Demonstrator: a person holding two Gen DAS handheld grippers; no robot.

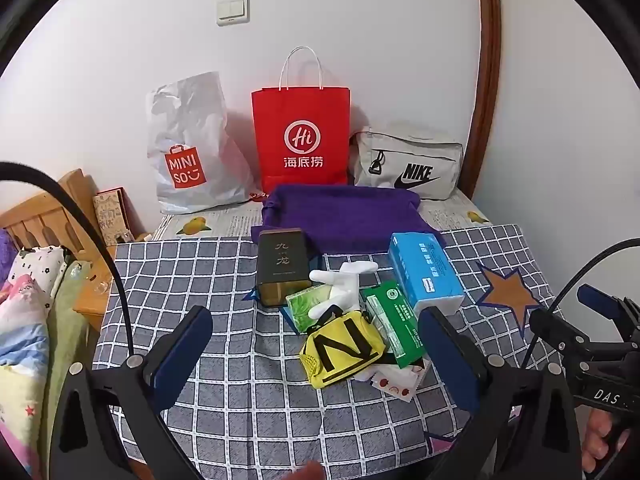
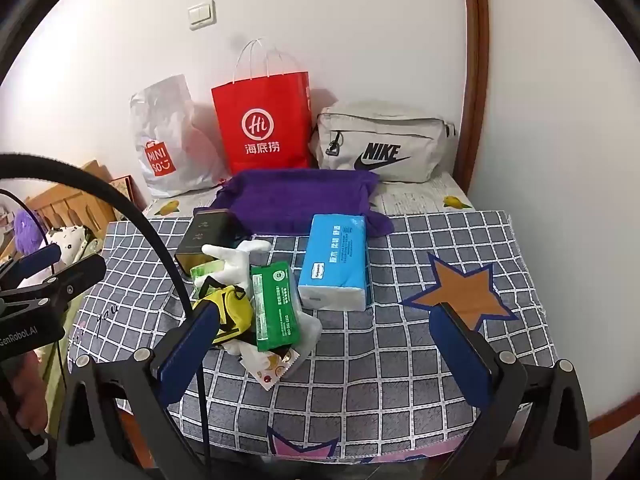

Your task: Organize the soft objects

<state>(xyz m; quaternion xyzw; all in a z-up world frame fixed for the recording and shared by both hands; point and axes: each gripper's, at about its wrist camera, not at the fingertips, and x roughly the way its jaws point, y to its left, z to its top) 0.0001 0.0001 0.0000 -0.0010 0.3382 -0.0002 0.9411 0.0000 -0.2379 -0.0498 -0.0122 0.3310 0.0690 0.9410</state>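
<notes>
A pile of soft things lies on the checked cloth [image 1: 192, 280]: a yellow pouch [image 1: 342, 350] [image 2: 232, 314], a white plush toy [image 1: 340, 284] [image 2: 236, 260], a green tissue pack [image 1: 394, 330] [image 2: 276, 306], a blue tissue pack [image 1: 424, 272] [image 2: 336, 262] and a dark tin [image 1: 280, 266] [image 2: 202, 240]. A purple towel [image 1: 340, 216] [image 2: 300, 200] lies behind them. My left gripper [image 1: 316, 336] is open, in front of the pile, empty. My right gripper [image 2: 326, 334] is open, near the pile's right front, empty.
At the back wall stand a white Miniso bag [image 1: 188, 148] [image 2: 168, 136], a red paper bag [image 1: 302, 136] [image 2: 262, 124] and a grey Nike bag [image 1: 408, 164] [image 2: 384, 144]. A wooden bed frame [image 1: 44, 216] and bedding lie left. An orange star [image 2: 460, 296] marks the cloth.
</notes>
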